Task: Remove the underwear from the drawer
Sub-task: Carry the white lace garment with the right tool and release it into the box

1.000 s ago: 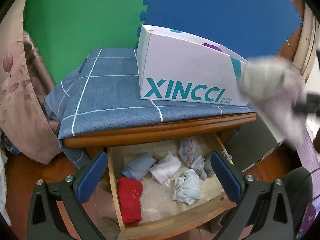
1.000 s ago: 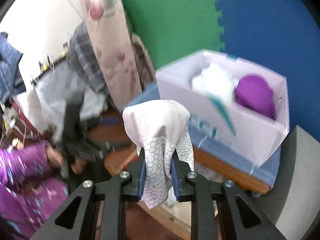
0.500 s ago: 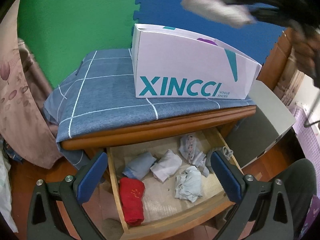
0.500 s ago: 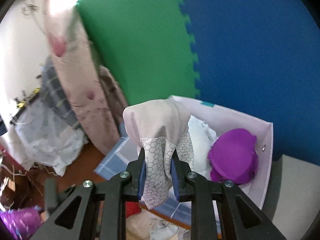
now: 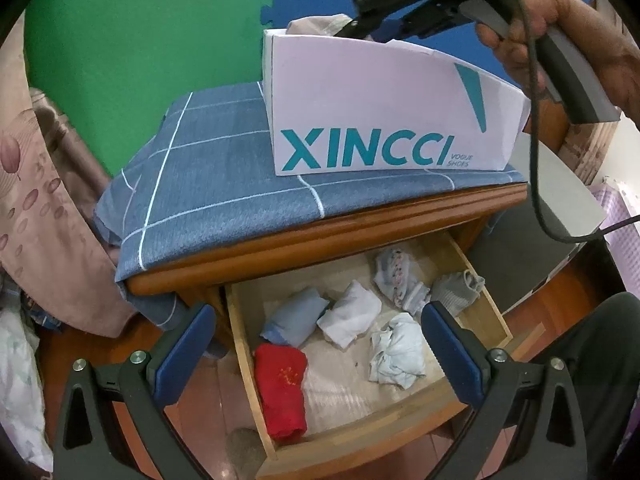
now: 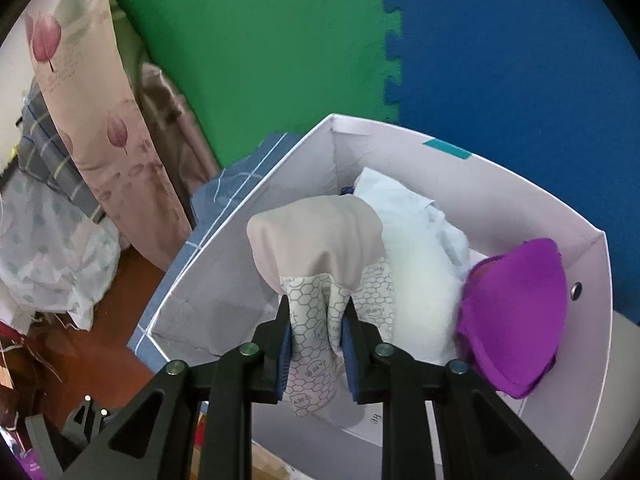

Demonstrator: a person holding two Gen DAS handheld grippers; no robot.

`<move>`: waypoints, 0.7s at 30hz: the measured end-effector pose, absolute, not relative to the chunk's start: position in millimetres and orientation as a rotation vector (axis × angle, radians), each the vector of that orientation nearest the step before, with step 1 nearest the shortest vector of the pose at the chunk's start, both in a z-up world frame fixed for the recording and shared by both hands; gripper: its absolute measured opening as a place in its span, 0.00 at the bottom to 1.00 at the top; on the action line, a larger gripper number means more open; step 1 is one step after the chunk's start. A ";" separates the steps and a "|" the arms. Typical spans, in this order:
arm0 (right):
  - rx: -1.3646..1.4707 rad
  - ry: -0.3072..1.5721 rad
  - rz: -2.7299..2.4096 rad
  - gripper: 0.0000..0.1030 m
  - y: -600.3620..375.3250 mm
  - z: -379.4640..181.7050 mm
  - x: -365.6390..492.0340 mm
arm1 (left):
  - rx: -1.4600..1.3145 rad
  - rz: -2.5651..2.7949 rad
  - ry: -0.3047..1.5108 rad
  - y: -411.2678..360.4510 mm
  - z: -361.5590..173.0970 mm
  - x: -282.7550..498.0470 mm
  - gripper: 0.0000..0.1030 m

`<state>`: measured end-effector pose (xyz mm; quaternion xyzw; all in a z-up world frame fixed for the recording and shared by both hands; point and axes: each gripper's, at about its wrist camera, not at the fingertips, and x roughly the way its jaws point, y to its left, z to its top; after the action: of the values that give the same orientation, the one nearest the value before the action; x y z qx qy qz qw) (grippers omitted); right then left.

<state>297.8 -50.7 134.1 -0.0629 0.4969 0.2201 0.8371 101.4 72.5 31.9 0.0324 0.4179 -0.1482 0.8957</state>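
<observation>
right wrist view: the right gripper (image 6: 316,344) clamps a beige underwear piece (image 6: 316,252) between its blue pads, the jaws narrow on the cloth. the garment's long axis runs along the line of the fingers: its rounded beige end points forward, away from the tongs, and its hexagon-printed end (image 6: 310,380) hangs back between and below the pads. the beige end sits over the open white shoe box (image 6: 592,288), just ahead of the fingertips. inside the box, to the right of the tongs, lie a white bundle (image 6: 420,248) and, further right against the far wall, a purple garment (image 6: 516,316). left of the tongs hangs a flowered curtain (image 6: 92,120).

left wrist view: the left gripper (image 5: 318,352) stands wide, nothing between its blue pads. between and just ahead of its fingers lies the open wooden drawer (image 5: 360,436), holding a red folded piece (image 5: 282,392) nearest the left finger, a blue-grey piece (image 5: 294,316), a white piece (image 5: 350,312), a crumpled pale piece (image 5: 396,354) by the right finger, a printed piece (image 5: 396,276) and a grey piece (image 5: 456,292). beyond the drawer, a blue checked cloth (image 5: 208,184) covers the cabinet top and bears the box. at upper right a hand (image 5: 576,40) holds the right tongs over the box rim.
</observation>
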 end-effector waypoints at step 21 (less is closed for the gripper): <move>-0.143 0.999 0.400 0.41 -28.0 125.3 287.5 | 0.051 -0.288 0.900 79.1 28.8 103.5 0.99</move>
<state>287.5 -28.0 125.3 -0.0679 0.4755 0.1903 0.8562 103.5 79.1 28.8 0.0246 0.4333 -0.1387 0.8902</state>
